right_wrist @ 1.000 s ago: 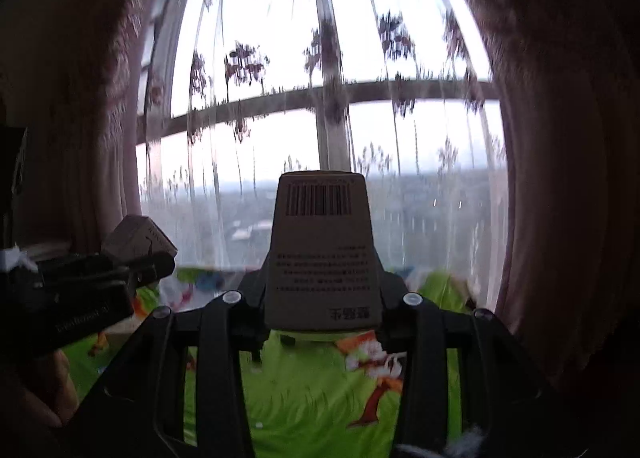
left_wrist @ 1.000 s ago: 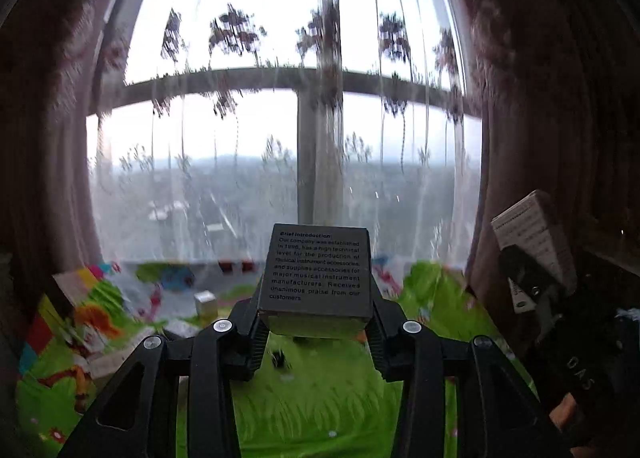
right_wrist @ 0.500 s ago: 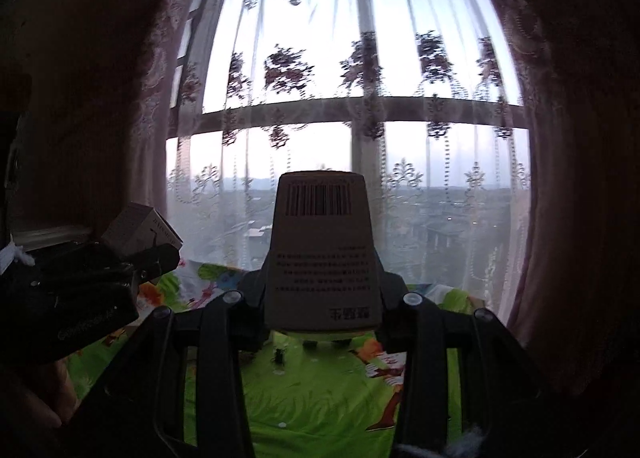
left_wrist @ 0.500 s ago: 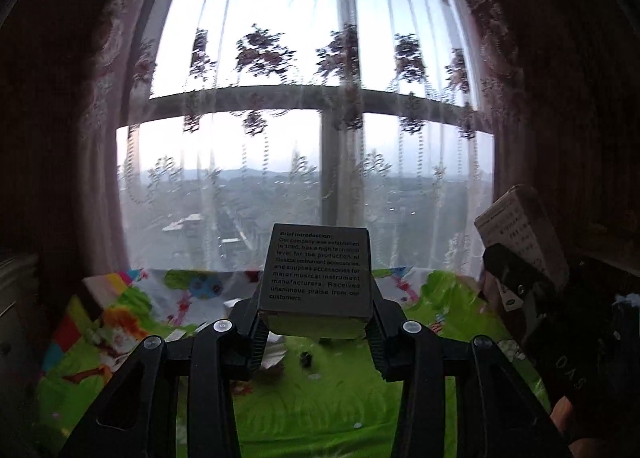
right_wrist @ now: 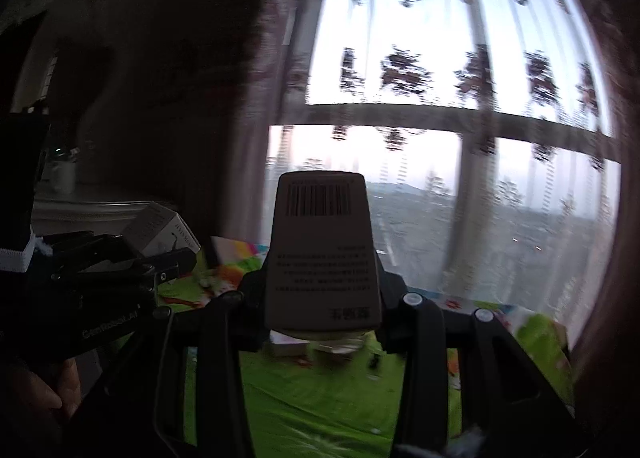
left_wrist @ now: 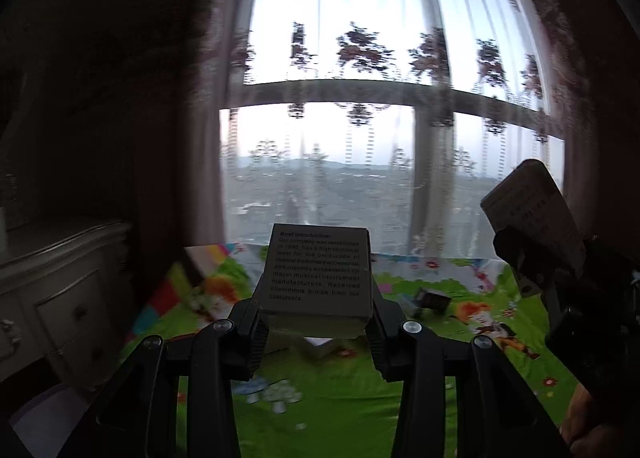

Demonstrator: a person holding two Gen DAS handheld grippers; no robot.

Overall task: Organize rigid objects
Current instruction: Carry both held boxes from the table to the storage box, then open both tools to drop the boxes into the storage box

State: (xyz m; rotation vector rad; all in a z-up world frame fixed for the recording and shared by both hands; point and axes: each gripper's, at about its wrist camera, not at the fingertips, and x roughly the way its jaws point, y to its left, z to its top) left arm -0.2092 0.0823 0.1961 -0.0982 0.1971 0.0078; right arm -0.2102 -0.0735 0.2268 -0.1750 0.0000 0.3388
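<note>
Here the left gripper (left_wrist: 316, 322) is clamped on a grey cardboard box (left_wrist: 318, 272) with English print, and the right gripper (right_wrist: 320, 298) is clamped on a barcoded box (right_wrist: 322, 254), both held up over the green play mat (left_wrist: 340, 406). Likely risk: each box is pinched only at its near end, so a fast swing could twist it loose. A white dresser (left_wrist: 52, 298) stands left, a small black item (left_wrist: 434, 300) lies far on the mat, and a lace curtain (left_wrist: 380, 98) hangs beyond.

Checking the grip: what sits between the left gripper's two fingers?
A small grey printed box, clamped between the left gripper's fingers, shown in the left wrist view.
</note>
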